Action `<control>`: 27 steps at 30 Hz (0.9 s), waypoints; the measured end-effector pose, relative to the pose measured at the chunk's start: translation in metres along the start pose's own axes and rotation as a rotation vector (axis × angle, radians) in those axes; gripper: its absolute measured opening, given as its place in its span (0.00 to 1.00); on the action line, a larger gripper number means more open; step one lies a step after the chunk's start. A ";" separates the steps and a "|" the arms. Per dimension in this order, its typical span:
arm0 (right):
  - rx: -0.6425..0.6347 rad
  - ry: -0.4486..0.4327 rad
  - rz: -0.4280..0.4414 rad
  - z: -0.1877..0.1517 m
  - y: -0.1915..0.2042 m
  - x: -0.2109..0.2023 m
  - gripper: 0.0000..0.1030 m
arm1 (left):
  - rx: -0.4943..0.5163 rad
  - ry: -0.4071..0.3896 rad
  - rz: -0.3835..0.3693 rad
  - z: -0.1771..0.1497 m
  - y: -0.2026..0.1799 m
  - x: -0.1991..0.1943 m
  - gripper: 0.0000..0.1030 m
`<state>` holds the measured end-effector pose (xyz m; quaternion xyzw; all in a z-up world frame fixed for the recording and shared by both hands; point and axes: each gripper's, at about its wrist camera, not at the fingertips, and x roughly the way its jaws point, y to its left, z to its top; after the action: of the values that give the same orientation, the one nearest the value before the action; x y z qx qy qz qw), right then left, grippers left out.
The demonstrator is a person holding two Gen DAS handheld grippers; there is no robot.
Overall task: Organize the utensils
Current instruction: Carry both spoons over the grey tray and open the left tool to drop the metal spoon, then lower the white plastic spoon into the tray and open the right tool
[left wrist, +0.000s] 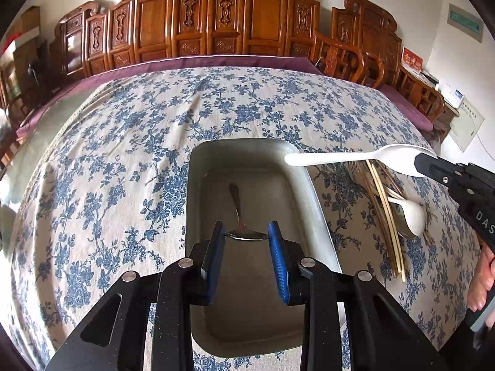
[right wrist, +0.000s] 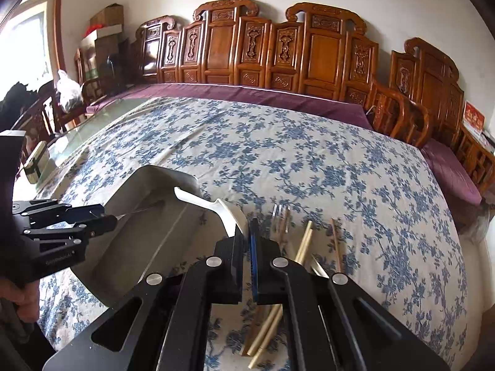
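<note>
A grey rectangular tray [left wrist: 312, 191] lies on the blue-flowered tablecloth. My left gripper [left wrist: 246, 235] hangs over the tray with its blue pads on either side of the bowl of a metal spoon [left wrist: 236, 207], whose handle points away into the tray. My right gripper [right wrist: 247, 232] is shut on the bowl of a white plastic spoon [right wrist: 213, 205], held above the tray's right rim [right wrist: 173, 228]; the same spoon [left wrist: 340, 157] shows in the left wrist view. Right of the tray lies a pile with chopsticks [left wrist: 386, 210], another white spoon [left wrist: 411, 213] and a fork [right wrist: 280, 213].
Carved wooden benches [left wrist: 216, 21] with purple cushions [right wrist: 278, 97] line the far side and right of the table. A glass tabletop edge [right wrist: 92, 130] shows at the far left. My hands hold the gripper handles at the frame edges.
</note>
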<state>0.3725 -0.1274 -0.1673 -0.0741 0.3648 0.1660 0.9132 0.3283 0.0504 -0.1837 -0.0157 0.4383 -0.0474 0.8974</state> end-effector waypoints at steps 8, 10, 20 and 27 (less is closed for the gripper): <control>-0.087 0.026 -0.042 0.016 0.046 0.018 0.04 | -0.010 -0.035 -0.017 0.005 0.016 -0.019 0.38; -0.111 0.032 -0.060 0.018 0.056 0.022 0.04 | -0.004 -0.049 0.005 0.007 0.023 -0.024 0.38; -0.168 0.082 -0.104 0.019 0.092 0.048 0.05 | -0.054 -0.079 0.060 0.018 0.064 -0.034 0.39; -0.143 0.113 -0.005 0.010 0.110 0.044 0.08 | -0.096 -0.078 0.064 0.020 0.082 -0.035 0.39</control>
<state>0.3697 -0.0109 -0.1923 -0.1494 0.4027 0.1848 0.8839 0.3285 0.1352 -0.1494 -0.0468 0.4051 0.0030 0.9131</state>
